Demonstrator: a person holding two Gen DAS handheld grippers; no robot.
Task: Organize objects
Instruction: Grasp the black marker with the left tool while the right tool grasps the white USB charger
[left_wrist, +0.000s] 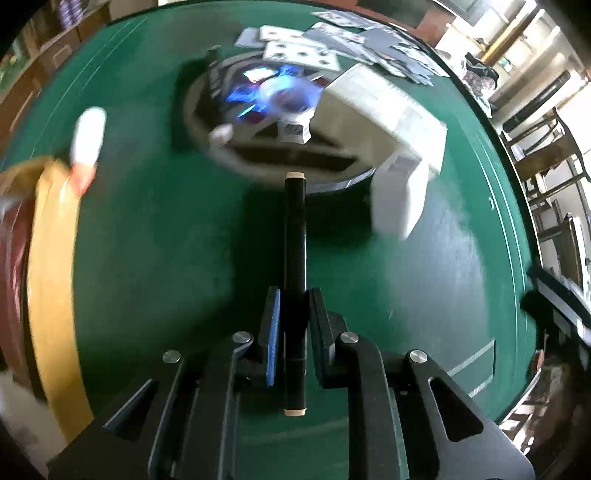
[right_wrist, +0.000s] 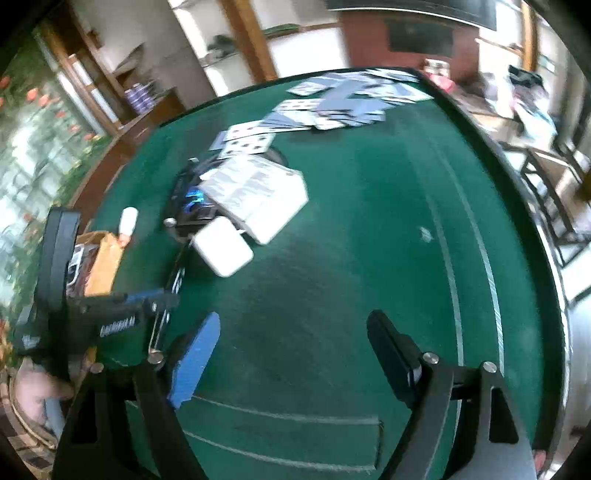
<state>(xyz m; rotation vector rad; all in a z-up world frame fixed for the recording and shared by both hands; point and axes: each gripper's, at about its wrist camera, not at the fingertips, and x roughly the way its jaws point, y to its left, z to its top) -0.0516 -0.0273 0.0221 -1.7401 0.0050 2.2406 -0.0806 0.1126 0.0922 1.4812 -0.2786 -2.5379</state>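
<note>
Black pen lengthwise, tip apparently forward

Green felt table, wooden shelving far left, dark chairs right, bright daylight.

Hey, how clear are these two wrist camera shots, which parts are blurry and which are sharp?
Left wrist view: the left claw and the black pen it grips are sharp; the white boxes and playing cards beyond smear with motion blur. Right wrist view: the right claw is crisp, the green table softer, the room streaked; fisheye bends the table edge in both.
</note>
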